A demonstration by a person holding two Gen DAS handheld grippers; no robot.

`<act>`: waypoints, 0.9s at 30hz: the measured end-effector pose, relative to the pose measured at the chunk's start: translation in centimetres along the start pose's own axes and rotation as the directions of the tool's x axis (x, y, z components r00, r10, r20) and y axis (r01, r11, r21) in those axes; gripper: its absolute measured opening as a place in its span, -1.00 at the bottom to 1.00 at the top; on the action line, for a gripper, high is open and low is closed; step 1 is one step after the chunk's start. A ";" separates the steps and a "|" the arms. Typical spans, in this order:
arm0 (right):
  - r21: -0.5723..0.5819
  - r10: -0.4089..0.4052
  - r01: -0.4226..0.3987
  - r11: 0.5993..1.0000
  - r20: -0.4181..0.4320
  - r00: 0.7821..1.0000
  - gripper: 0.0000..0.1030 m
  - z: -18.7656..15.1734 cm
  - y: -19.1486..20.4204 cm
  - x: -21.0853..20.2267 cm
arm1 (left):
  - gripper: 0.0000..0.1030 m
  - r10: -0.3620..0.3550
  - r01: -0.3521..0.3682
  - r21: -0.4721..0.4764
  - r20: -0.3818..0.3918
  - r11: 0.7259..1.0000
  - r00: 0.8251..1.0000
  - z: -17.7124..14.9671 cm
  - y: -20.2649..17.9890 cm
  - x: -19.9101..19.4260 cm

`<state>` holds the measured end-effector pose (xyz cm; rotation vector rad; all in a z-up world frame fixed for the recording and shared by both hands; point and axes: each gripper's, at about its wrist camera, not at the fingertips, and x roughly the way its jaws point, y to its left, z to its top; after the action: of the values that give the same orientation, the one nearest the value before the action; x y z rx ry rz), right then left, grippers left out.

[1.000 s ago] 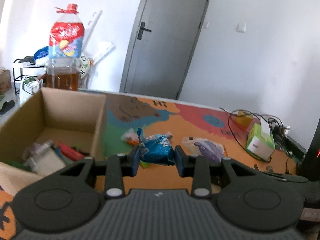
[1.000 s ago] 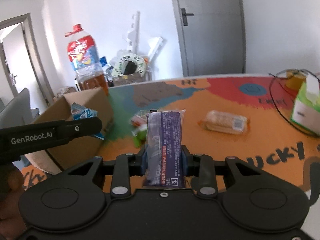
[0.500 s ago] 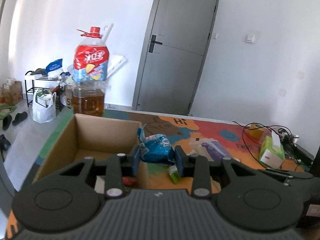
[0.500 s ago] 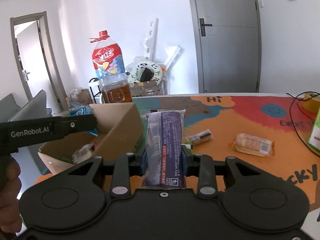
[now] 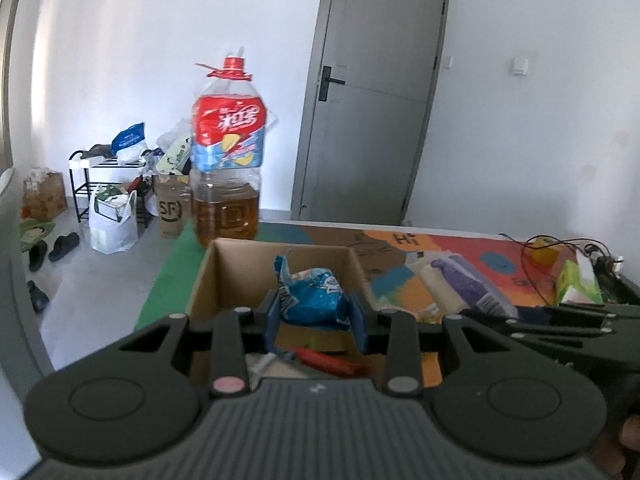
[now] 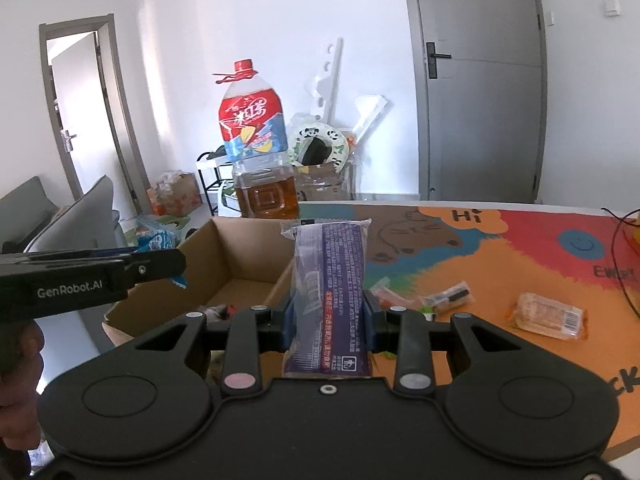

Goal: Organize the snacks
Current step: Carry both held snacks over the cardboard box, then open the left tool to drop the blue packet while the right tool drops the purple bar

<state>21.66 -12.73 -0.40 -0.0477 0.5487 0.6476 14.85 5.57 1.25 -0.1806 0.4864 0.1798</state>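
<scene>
Carrying both snacks to the cardboard box (image 5: 224, 276) at frame centre: left gripper (image 5: 316, 316) pinches the blue packet (image 5: 316, 296), right gripper (image 6: 329, 320) the purple packet (image 6: 330, 280); release only above the opening.

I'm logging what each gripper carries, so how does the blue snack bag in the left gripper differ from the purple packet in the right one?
The blue snack bag is short, rounded and crumpled; the purple packet is long, flat and rectangular. The blue bag is bright blue with white print; the purple packet is dark purple with clear edges and fine text. The left gripper holds its bag above the cardboard box; the right gripper is beside it. Both are clamped.
</scene>
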 end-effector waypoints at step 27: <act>-0.057 0.064 -0.067 0.996 -0.051 0.997 -0.36 2.2 5.8 6.0 | 0.25 0.023 -0.030 -0.085 -0.077 0.996 0.997 0.6 6.0 3.4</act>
<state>23.27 -4.28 -0.77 -0.1010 0.5809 0.7281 16.79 11.97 -0.65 -0.2664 0.5568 0.2209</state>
